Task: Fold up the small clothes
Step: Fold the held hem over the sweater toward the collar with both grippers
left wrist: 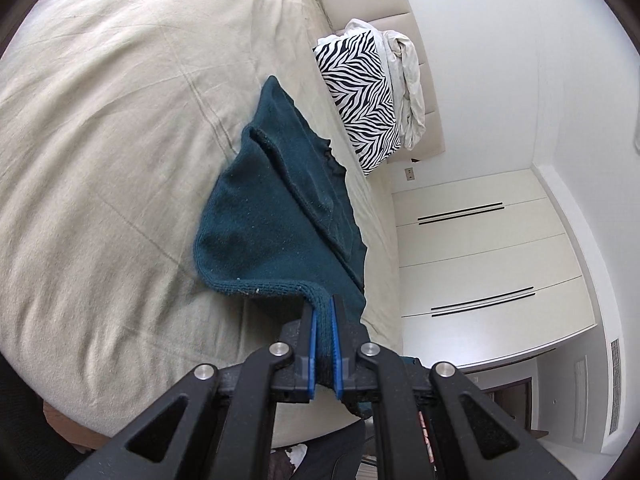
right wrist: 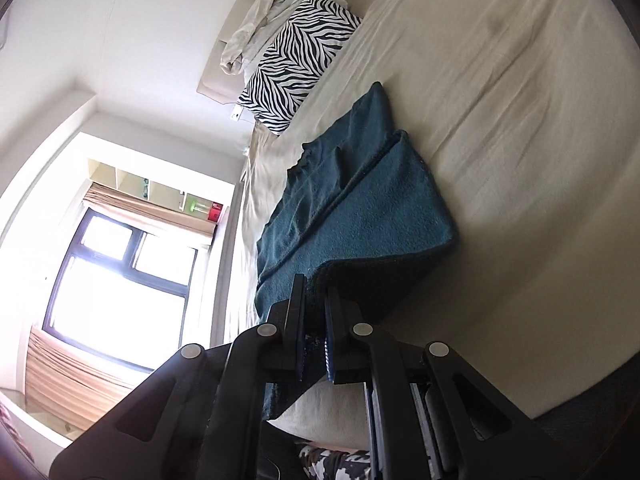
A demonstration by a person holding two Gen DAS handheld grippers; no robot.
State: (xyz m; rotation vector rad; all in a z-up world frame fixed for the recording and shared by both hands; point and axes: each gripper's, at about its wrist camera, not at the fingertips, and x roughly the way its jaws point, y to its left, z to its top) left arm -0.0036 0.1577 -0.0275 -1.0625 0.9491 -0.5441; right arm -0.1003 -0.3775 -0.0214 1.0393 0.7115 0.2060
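Observation:
A dark teal knit garment (left wrist: pixel 272 208) lies on the beige bed sheet (left wrist: pixel 100 140), partly folded over itself. My left gripper (left wrist: pixel 325 308) is shut on the garment's near ribbed edge and lifts it off the sheet. In the right wrist view the same teal garment (right wrist: pixel 360 200) shows with one flap folded across it. My right gripper (right wrist: pixel 316 292) is shut on its near edge, which hangs a little above the bed (right wrist: pixel 520 100).
A zebra-print pillow (left wrist: pixel 360 96) and crumpled white cloth (left wrist: pixel 408 92) sit at the headboard, also in the right wrist view (right wrist: pixel 296 60). White wardrobe doors (left wrist: pixel 480 256) stand beyond the bed. A bright window (right wrist: pixel 116 276) is at one side.

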